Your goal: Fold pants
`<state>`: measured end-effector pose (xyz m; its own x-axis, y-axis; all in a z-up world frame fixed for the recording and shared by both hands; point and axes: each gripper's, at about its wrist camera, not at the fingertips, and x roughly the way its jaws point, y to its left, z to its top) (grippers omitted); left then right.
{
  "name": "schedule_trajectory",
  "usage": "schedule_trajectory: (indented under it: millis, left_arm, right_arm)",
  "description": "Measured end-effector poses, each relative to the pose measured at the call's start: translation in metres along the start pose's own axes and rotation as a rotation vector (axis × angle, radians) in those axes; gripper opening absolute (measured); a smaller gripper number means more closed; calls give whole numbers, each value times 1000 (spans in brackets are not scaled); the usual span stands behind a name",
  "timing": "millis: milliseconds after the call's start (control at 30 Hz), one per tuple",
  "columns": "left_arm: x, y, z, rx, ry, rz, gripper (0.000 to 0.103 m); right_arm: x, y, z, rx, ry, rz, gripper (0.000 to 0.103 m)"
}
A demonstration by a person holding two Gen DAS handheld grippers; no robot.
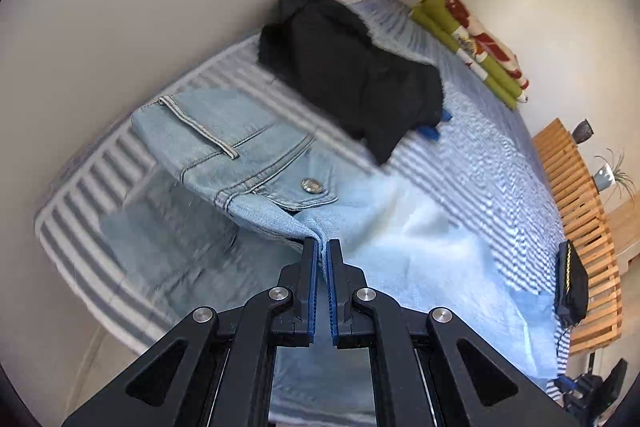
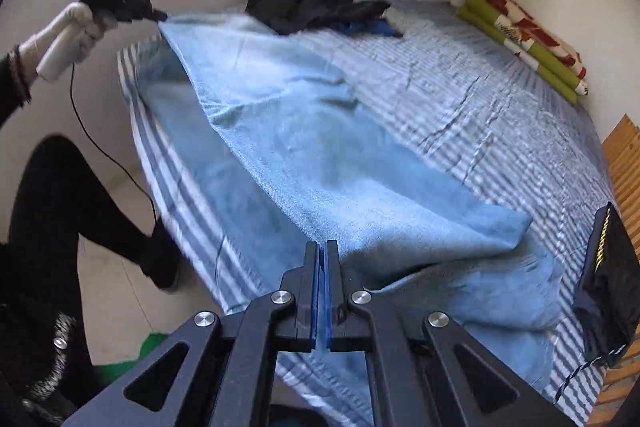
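Both grippers, left [image 1: 322,247] and right [image 2: 322,247], are clamped on edges of the jeans [image 1: 240,155], which stretch lifted from frame centre over the striped bed [image 2: 480,99], apparently so the cloth hangs taut and a fold lands straight.

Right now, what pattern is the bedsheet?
Blue and white stripes; the bedsheet shows best in the right wrist view.

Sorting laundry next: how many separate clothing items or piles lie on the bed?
2: light jeans held up by both tongs near the bed's edge, and a dark pile by the wall. The pile may hide more.
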<state>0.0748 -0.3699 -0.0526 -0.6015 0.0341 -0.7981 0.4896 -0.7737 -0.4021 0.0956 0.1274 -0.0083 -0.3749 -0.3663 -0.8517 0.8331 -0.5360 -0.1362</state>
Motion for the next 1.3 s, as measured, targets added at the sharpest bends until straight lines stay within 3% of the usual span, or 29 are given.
schedule_trajectory:
  millis: [133,367,533,600,667,767,833,900,933,1133,1233,1267,1300]
  left_arm:
    - [17,31,-40,-26,37,7,4]
    - [18,41,-53,-36,19,-20,4]
    - [-35,31,-74,18,-158,12,0]
    - [-33,41,-89,10,-112,-11,0]
    - [-19,54,-97,4,-34,26,0]
    - [-16,83,-89,-133,-31,4,2]
    - [-22,94,-77,-190,-86,-1,23]
    - [-21,96,-61,-218,-95,-22,56]
    - [-18,96,-53,-221,-96,-22,58]
    - [22,101,-21,-274,-12,83,58]
    - [25,110,-18,-297,-25,69,57]
    - [27,110,-14,-300,-36,72,51]
    - [28,110,-12,-308,-40,76,37]
  right_arm:
    - [30,18,-18,-42,70,-35,2]
    - [23,21,-11,-34,93,-58,2]
    - [16,18,-16,-6,86,-66,2]
    - [24,17,-21,8,107,-58,2]
    - [33,19,-24,11,120,-55,2]
    - [36,24,-23,14,122,-60,2]
    - [33,24,-22,13,119,-62,2]
    - [30,21,-21,20,118,-63,2]
    - [30,20,-21,26,117,-66,2]
    - [18,10,-15,60,82,-106,1]
    - [13,4,-9,86,64,-107,1]
    - [12,2,-7,88,60,-111,1]
    - [12,0,-5,86,58,-117,1]
